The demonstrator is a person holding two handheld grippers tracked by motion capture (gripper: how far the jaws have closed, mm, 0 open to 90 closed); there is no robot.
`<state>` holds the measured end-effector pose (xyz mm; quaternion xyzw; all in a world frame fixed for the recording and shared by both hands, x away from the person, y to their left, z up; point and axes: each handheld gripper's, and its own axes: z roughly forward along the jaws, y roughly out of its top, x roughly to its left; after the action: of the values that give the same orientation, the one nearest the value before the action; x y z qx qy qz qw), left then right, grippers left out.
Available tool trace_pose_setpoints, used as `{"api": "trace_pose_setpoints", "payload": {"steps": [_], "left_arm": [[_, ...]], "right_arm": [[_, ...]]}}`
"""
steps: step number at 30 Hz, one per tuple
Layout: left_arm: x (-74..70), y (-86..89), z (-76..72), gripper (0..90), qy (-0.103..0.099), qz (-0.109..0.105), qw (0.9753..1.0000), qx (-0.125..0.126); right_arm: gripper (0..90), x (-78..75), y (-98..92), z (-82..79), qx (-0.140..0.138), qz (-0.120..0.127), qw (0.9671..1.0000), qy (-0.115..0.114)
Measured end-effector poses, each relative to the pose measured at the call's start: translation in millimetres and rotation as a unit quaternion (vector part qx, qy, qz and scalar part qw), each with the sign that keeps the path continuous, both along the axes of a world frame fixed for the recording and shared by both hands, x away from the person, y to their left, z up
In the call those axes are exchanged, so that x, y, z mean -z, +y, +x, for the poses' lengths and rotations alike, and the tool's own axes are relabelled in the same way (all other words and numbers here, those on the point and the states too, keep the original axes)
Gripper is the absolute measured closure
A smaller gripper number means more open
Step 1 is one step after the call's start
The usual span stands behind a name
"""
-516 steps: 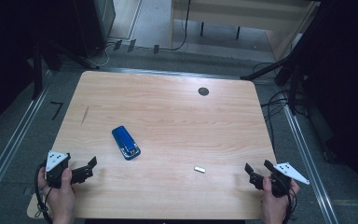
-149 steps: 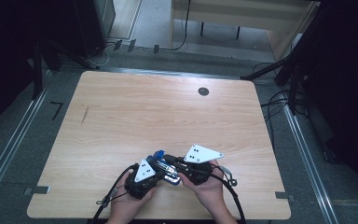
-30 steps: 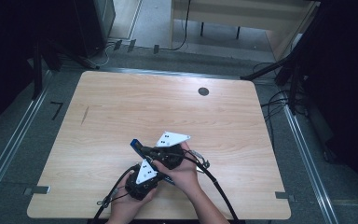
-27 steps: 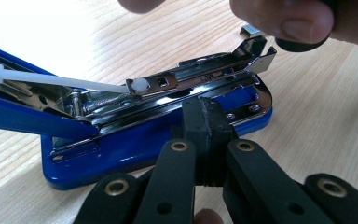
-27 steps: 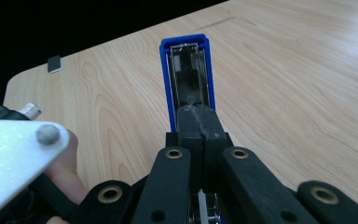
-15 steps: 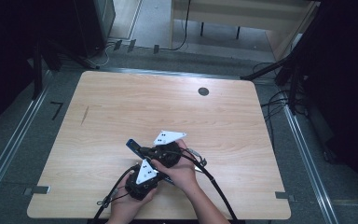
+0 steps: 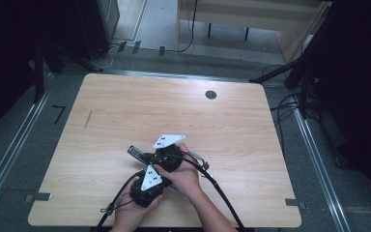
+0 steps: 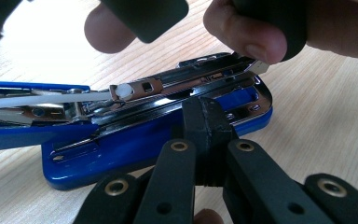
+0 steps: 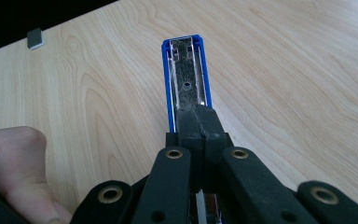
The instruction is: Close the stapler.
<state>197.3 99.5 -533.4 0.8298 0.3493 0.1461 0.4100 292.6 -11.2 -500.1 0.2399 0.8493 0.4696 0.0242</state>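
A blue stapler (image 8: pixel 135 151) lies on the wooden table (image 7: pixel 125 116), hinged open. My left gripper (image 8: pixel 207 116) is shut on the edge of its blue base, near the front end of the metal magazine (image 8: pixel 191 81). My right gripper (image 9: pixel 199 119) is shut on the lifted top cover (image 9: pixel 186 70), whose metal-lined underside faces the camera. In the high view both grippers meet near the table's front middle: the left gripper (image 7: pixel 153 169) below, the right gripper (image 7: pixel 147 155) above it, with the cover tip (image 7: pixel 134 151) sticking out to the left. Fingers (image 8: pixel 242 37) of the right hand hover over the magazine.
A dark round hole (image 7: pixel 211 94) sits at the table's far side. Cables (image 7: pixel 222 193) trail from the grippers toward the front edge. A small grey metal piece (image 9: pixel 35 38) shows at a table corner. Metal rails (image 7: pixel 9 154) run along both sides of the table.
Both grippers came in from the front corners to the stapler. Over the last second the right gripper has swung the cover a little farther to the left, away from the base.
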Motion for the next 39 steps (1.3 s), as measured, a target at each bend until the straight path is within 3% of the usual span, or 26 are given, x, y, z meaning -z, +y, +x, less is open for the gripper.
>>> {"api": "trace_pose_setpoints", "payload": {"steps": [5,9,13,16,18,27,33,39], "left_arm": [[0.0,0.0,0.0,90.0,0.001,0.0,1.0,0.001],[-0.2,0.2,0.1,90.0,0.002,0.0,1.0,0.0],[-0.2,0.4,0.2,90.0,0.003,-0.001,1.0,0.001],[-0.3,0.5,0.3,90.0,0.003,-0.001,1.0,0.001],[-0.2,0.5,0.4,90.0,0.004,-0.001,1.0,0.001],[-0.2,0.4,0.4,90.0,0.003,-0.002,1.0,0.0],[-0.1,0.4,0.3,90.0,0.004,-0.002,1.0,0.001],[-0.1,0.3,0.3,90.0,0.004,-0.002,1.0,0.0]], "right_arm": [[90.0,3.0,4.7,2.2,0.001,-0.006,0.9999,0.009],[90.0,8.3,12.8,4.0,0.003,-0.028,0.9996,0.008],[90.0,8.0,11.7,4.6,0.002,-0.024,0.9996,0.013],[90.0,7.2,12.1,2.9,0.002,-0.023,0.9997,0.005],[90.0,6.2,9.5,2.8,0.008,-0.009,0.9999,0.008],[90.0,-7.7,-14.6,1.6,0.038,0.03,0.9987,-0.014],[90.0,-17.9,-35.5,-0.2,0.054,0.041,0.9973,-0.026],[90.0,-18.0,-60.4,-2.7,0.075,0.044,0.9957,-0.03]]}}
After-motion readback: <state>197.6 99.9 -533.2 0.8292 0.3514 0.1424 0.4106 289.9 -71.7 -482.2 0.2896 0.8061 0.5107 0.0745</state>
